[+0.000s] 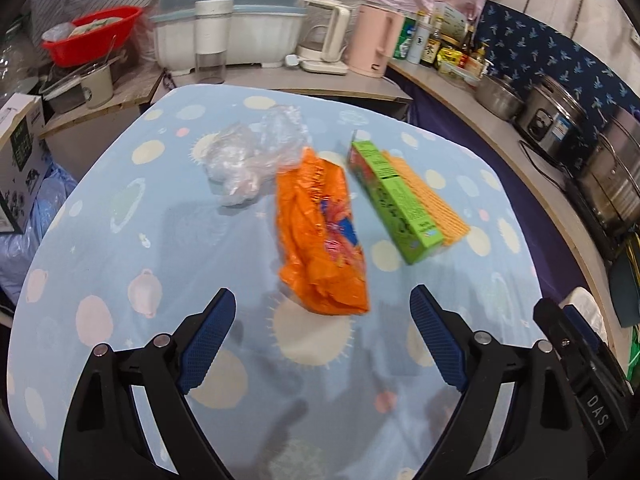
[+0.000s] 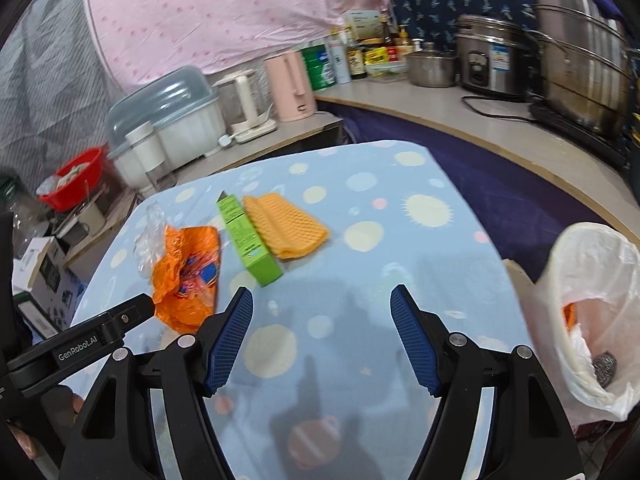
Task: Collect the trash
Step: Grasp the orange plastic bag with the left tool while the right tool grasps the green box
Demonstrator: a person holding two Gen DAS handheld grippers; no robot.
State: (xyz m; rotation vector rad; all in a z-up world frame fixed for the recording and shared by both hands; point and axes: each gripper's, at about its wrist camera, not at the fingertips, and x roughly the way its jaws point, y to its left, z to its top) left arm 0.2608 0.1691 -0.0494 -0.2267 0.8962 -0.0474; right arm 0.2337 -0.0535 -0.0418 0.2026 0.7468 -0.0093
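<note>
Several pieces of trash lie on the blue dotted tablecloth (image 1: pixel 120 240). A crumpled orange wrapper (image 1: pixel 320 232) (image 2: pixel 186 272) lies in the middle, with crumpled clear plastic (image 1: pixel 252 156) (image 2: pixel 148 236) behind it. To its right lie a green carton (image 1: pixel 390 196) (image 2: pixel 248 236) and a yellow foam net (image 1: pixel 430 200) (image 2: pixel 286 226). My left gripper (image 1: pixel 322 308) hangs open just short of the orange wrapper, nothing between its fingers. My right gripper (image 2: pixel 322 300) is open over bare cloth, nearer than the carton. A bin lined with a white bag (image 2: pixel 592 312) stands at the table's right edge, some trash inside.
Behind the table a counter holds a dish-drainer box (image 1: pixel 228 20), a white kettle (image 1: pixel 328 36), a pink jug (image 1: pixel 374 40), bottles and steel pots (image 2: pixel 492 56). A red basin (image 1: pixel 90 34) and boxes (image 1: pixel 20 160) stand at the left. The left gripper's body (image 2: pixel 80 344) shows in the right wrist view.
</note>
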